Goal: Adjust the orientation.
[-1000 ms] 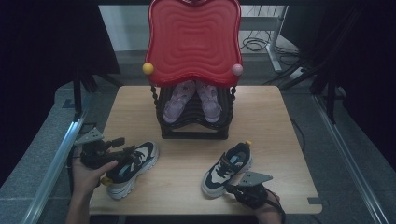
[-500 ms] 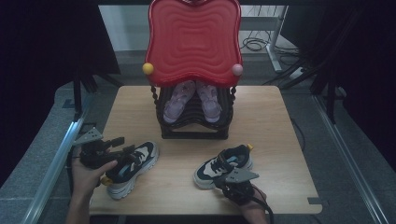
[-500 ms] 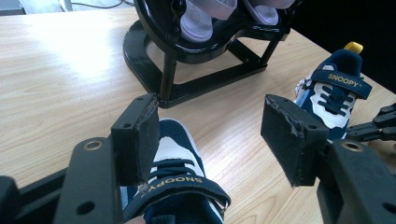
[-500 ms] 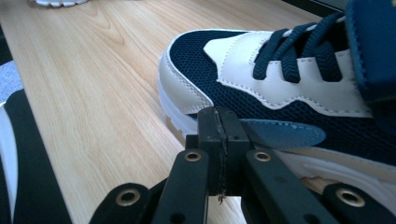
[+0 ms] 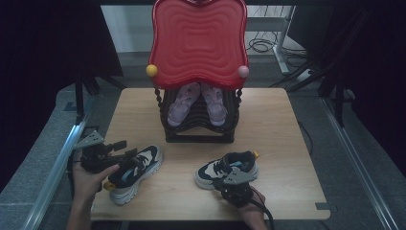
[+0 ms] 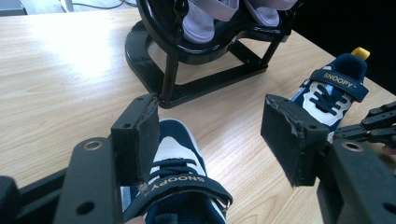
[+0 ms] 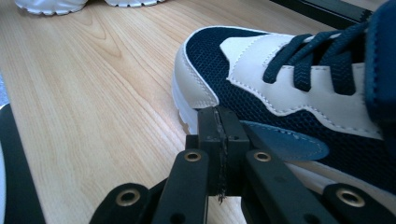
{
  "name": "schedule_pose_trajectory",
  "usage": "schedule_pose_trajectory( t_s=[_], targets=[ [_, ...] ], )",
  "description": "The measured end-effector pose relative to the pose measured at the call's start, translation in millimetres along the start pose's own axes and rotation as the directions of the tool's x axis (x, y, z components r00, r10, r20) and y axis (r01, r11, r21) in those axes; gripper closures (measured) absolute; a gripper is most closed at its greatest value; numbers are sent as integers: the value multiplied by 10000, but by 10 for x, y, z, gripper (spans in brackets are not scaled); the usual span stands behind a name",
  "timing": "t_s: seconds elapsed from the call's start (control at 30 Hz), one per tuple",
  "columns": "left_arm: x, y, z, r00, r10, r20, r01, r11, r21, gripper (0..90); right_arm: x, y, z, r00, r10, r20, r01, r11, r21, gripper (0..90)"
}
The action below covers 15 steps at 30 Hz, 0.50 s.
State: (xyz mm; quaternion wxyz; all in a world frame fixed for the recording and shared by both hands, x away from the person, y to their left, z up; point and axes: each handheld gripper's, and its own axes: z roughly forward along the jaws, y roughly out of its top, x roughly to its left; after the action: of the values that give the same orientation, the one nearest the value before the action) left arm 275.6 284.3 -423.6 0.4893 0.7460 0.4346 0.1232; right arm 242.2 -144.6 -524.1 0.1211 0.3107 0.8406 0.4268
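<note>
Right gripper (image 7: 219,140): black jaws pressed flat together, pad against pad, nothing between, tips right against the side of the navy mesh sneaker with white leather panels (image 7: 299,88). In the high view, same gripper (image 5: 234,184) at the near flank of that sneaker (image 5: 227,168), just in front of the black curved shoe rack (image 5: 198,127) and to its right. Smooth blue oval patch on the shoe's side, dark flat laces, thick white sole; heel end cut off by the frame in the right gripper view.

Left gripper (image 6: 210,140): spread wide, foam pads worn and ragged at the edges, straddling the tongue of the second navy and white sneaker (image 6: 180,186) without a visible pinch; left pad close above the strap lettered SNOOPY, actual touch hard to judge. From above, gripper (image 5: 119,155) and shoe (image 5: 131,172) in front of the rack and to its left, toe angled toward the rack.

Pale wooden table (image 5: 282,124) under the rack, fine straight grain, rounded corners.

On the rack, glossy tubing, one pair of lilac strapped sandals (image 5: 196,100), upper parts hidden beneath the red wavy-ribbed plastic panel (image 5: 198,40) standing above the rack. Yellow ball (image 5: 152,70) and pink ball (image 5: 243,72) at the panel's lower corners.
</note>
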Motion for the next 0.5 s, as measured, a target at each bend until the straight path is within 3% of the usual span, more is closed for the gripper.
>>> schedule_pose_trajectory(
  t_s=[0.5],
  targets=[
    [8,-4,-1,10000,3,-14,-3,10000,18,378,52,167,230,9996,-212,167,211,9997,86,897]
  ],
)
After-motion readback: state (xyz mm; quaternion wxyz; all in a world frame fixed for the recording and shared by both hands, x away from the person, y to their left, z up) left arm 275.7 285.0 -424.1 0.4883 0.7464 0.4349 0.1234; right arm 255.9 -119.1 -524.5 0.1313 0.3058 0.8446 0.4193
